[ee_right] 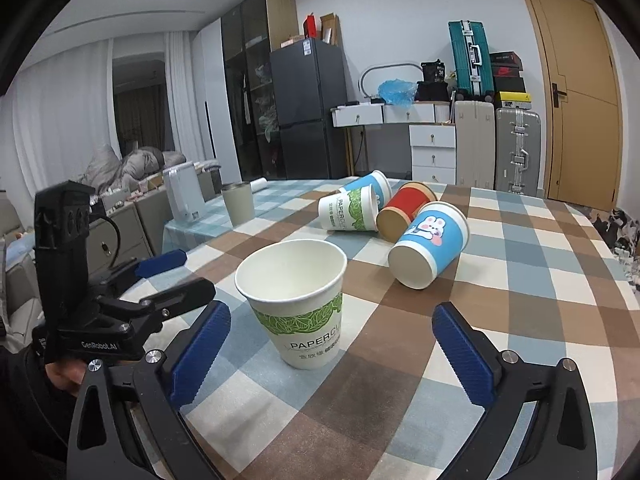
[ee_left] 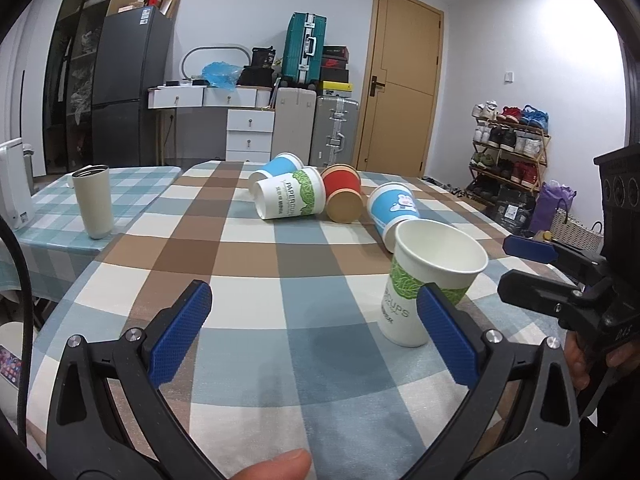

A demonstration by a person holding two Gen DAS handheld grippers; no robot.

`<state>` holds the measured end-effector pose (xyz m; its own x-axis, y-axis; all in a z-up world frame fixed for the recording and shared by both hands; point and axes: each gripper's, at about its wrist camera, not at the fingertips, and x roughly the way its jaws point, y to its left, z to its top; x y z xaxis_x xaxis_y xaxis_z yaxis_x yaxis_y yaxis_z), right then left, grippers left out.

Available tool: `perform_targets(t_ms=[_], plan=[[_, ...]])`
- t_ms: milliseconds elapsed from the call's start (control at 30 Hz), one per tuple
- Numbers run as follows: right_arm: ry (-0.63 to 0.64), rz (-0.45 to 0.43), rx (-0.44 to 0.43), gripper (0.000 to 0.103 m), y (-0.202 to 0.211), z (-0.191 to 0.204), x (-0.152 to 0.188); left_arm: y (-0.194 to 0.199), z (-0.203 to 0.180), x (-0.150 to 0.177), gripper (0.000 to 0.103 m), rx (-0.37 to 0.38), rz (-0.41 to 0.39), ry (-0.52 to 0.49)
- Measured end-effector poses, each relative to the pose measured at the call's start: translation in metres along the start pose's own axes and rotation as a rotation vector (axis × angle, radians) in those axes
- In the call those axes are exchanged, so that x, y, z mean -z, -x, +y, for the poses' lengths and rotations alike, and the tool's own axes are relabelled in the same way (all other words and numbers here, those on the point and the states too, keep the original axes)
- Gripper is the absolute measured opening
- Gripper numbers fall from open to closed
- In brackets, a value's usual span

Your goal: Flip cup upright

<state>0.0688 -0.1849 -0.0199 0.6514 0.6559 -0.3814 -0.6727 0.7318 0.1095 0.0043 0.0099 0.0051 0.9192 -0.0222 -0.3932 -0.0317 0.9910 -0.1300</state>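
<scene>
A white paper cup with a green band (ee_left: 430,280) (ee_right: 298,300) stands upright on the checked tablecloth. My left gripper (ee_left: 316,320) is open and empty, the cup just beyond its right finger. My right gripper (ee_right: 332,344) is open and empty, the cup just ahead of its left finger. Further back several cups lie on their sides: a blue rabbit cup (ee_left: 394,210) (ee_right: 430,244), a red cup (ee_left: 343,196) (ee_right: 404,210), a white and green cup (ee_left: 290,198) (ee_right: 348,214) and a blue cup (ee_left: 280,166) (ee_right: 370,184) behind it.
A cream steel tumbler (ee_left: 95,200) (ee_right: 238,202) stands on the adjoining table at the left, near a white appliance (ee_left: 14,186) (ee_right: 184,196). Each gripper shows in the other's view: the right gripper's fingers (ee_left: 528,250), the left gripper's fingers (ee_right: 160,264).
</scene>
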Motion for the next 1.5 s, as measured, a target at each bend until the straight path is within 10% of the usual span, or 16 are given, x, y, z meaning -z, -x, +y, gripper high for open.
perform_targets(t_ms=[1500], plan=[[-0.014, -0.039, -0.040, 0.103, 0.010, -0.003, 0.005, -0.004, -0.014, 0.003, 0.102, 0.013, -0.007, -0.038]])
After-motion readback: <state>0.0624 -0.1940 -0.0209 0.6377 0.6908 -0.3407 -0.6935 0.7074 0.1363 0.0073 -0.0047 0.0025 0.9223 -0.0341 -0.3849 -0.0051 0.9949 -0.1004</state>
